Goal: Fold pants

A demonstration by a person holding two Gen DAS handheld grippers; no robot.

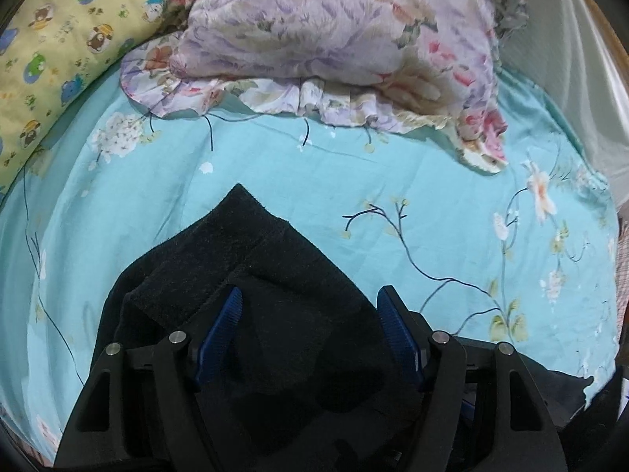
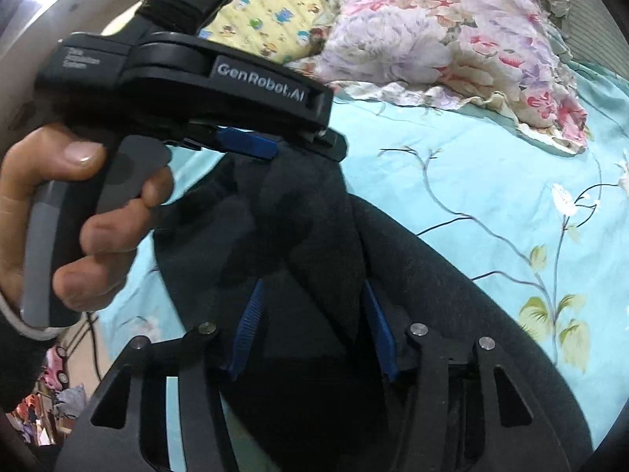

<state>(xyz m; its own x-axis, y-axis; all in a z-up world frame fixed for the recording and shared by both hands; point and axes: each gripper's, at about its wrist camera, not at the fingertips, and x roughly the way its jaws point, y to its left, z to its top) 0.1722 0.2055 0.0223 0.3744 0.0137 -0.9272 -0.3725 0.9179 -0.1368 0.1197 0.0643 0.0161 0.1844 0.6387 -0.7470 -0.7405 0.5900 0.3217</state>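
Note:
The black fleece pants (image 1: 275,275) lie bunched on the turquoise floral bed sheet (image 1: 432,204). In the left wrist view my left gripper (image 1: 310,299) has its blue-padded jaws wide apart, with pants fabric lying between and under them. In the right wrist view my right gripper (image 2: 310,295) has its jaws apart around a raised fold of the pants (image 2: 314,216). The left gripper body (image 2: 188,82), held by a hand, sits above and left, with its blue finger (image 2: 247,143) touching the top of that fold.
A floral pillow (image 1: 334,39) lies at the head of the bed, with a yellow cartoon-print bolster (image 1: 59,59) to its left. The bed's right edge meets a pale wall (image 1: 582,59). Clutter shows on the floor (image 2: 59,393) at the lower left.

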